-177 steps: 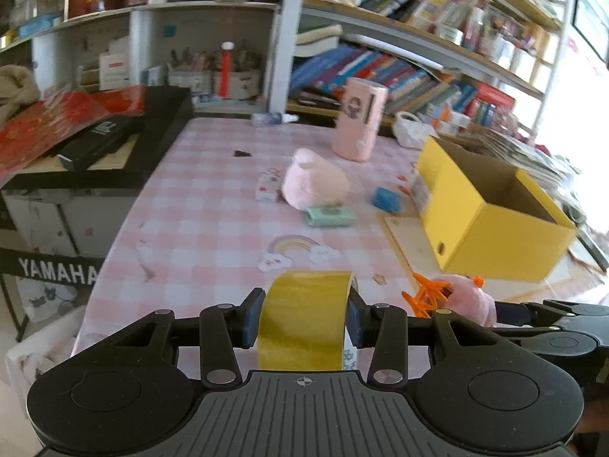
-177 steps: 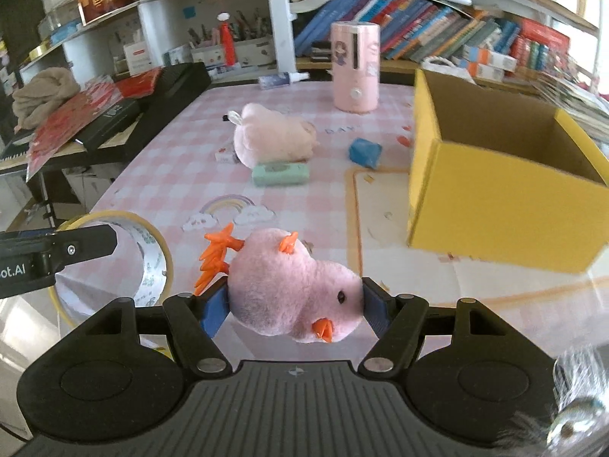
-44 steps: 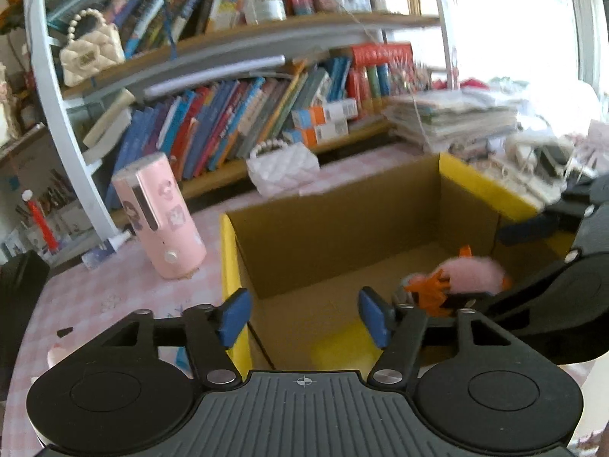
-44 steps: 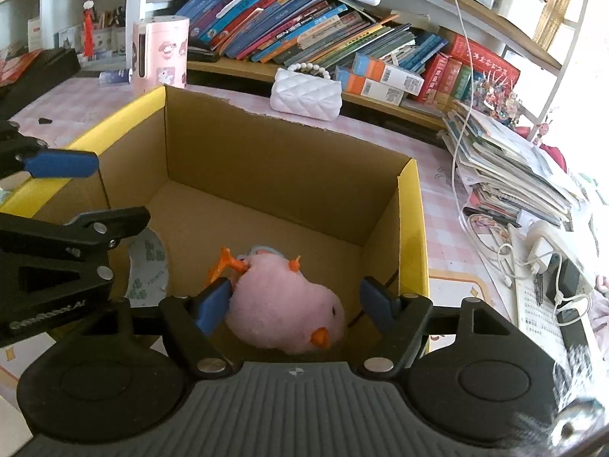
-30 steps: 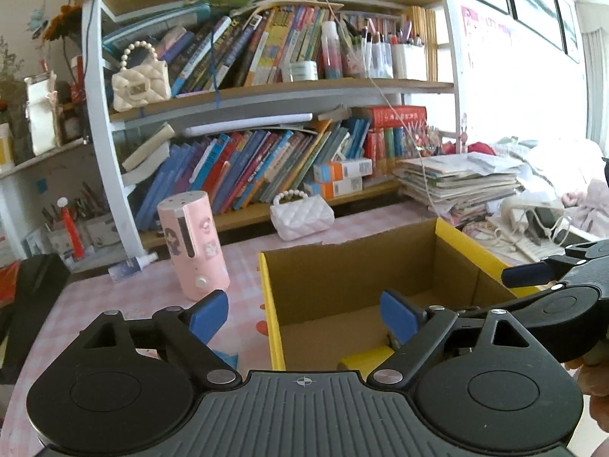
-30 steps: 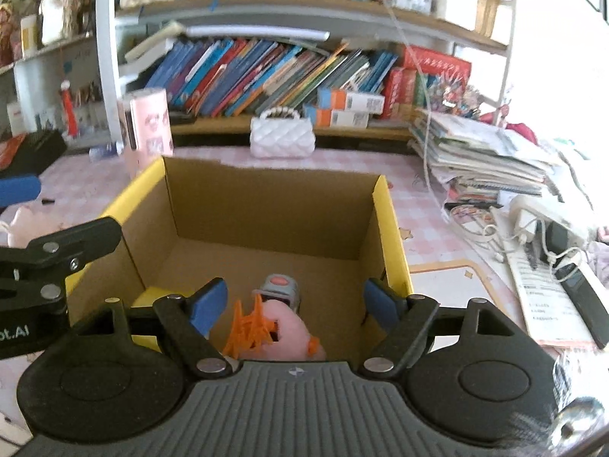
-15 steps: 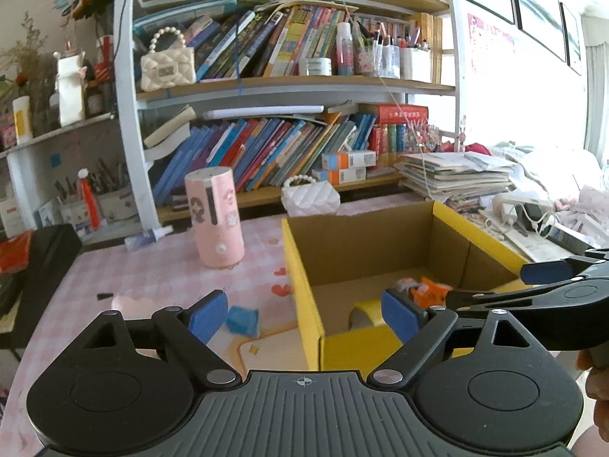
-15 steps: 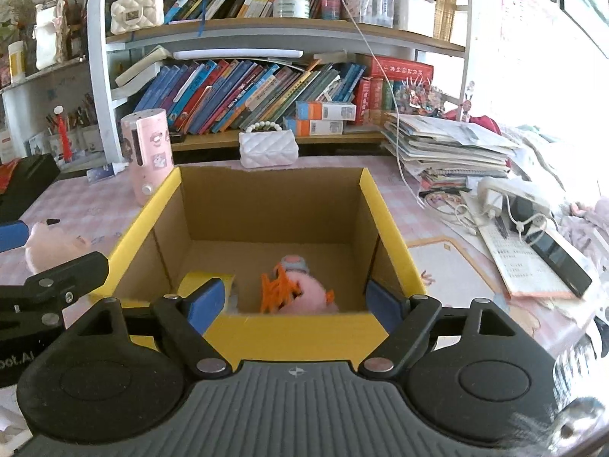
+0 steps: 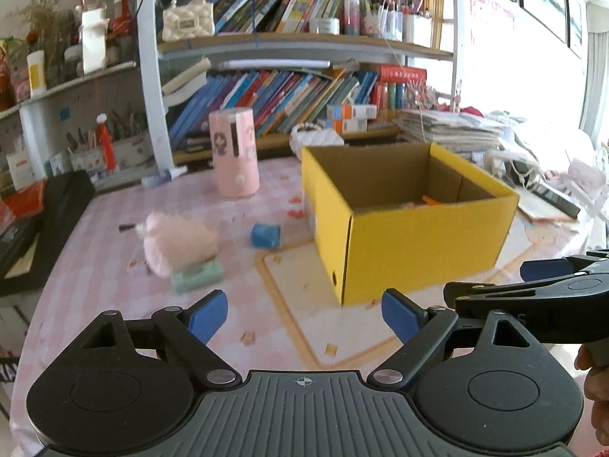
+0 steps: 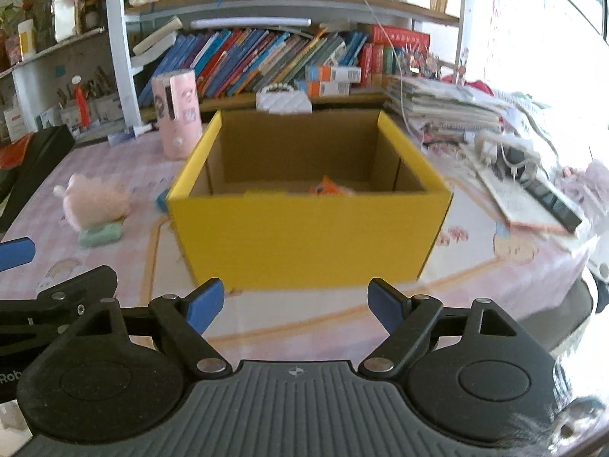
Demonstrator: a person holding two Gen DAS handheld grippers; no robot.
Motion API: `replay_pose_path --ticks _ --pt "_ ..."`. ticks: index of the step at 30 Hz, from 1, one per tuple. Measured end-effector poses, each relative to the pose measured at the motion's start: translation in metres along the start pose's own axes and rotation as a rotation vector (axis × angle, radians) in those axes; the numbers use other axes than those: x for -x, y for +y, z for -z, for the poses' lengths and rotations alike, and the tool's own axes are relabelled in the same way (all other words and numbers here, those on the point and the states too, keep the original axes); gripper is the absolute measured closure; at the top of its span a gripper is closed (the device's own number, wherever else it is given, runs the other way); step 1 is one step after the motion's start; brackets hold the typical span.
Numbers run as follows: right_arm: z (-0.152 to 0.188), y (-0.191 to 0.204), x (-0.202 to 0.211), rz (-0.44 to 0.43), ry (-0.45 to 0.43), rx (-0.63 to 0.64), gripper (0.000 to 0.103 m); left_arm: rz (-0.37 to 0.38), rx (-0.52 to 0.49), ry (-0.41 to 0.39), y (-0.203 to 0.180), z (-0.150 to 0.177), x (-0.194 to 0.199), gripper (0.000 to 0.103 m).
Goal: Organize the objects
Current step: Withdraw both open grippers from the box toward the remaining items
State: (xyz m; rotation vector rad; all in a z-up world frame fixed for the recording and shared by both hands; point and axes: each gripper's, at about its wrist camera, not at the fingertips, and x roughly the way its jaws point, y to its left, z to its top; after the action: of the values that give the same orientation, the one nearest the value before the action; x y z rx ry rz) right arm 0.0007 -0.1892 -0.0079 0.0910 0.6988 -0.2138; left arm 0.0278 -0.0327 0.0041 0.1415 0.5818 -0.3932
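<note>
A yellow cardboard box (image 9: 418,243) (image 10: 304,236) stands open-topped on the pink checked table. Over its rim only an orange scrap of the pink chick toy (image 10: 327,189) (image 9: 430,201) shows. The tape roll is hidden behind the near wall. My left gripper (image 9: 304,314) is open and empty, short of the box's near left corner. My right gripper (image 10: 296,304) is open and empty in front of the box's near wall. Left of the box lie a pink plush (image 9: 179,243) (image 10: 95,198), a green block (image 9: 196,276) and a blue block (image 9: 265,235).
A pink cylinder (image 9: 236,152) stands behind the plush. A white purse (image 10: 283,101) sits behind the box under the bookshelves. Stacked papers and cables (image 10: 514,160) crowd the table's right side. A black case (image 9: 42,228) lies at the left edge.
Both grippers have drawn back from over the box, which now looks smaller and farther. The tape roll and chick that they carried earlier are out of their jaws; the chick lies in the box.
</note>
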Motion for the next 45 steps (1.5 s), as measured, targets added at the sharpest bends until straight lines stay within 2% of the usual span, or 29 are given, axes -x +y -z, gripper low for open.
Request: replay_pose_path --ticks 18,24,45 --pt "0.049 0.043 0.031 -0.03 0.076 -0.047 0.021 -0.012 -0.004 0.054 0.031 0.035 0.04 0.012" --pt "0.053 0.048 0.034 -0.038 0.086 -0.056 0.02 -0.021 -0.008 0.059 0.035 0.041 0.047 0.012" --pt "0.057 0.086 0.034 -0.115 0.114 0.019 0.02 -0.106 0.066 0.089 0.067 0.058 0.064 0.012"
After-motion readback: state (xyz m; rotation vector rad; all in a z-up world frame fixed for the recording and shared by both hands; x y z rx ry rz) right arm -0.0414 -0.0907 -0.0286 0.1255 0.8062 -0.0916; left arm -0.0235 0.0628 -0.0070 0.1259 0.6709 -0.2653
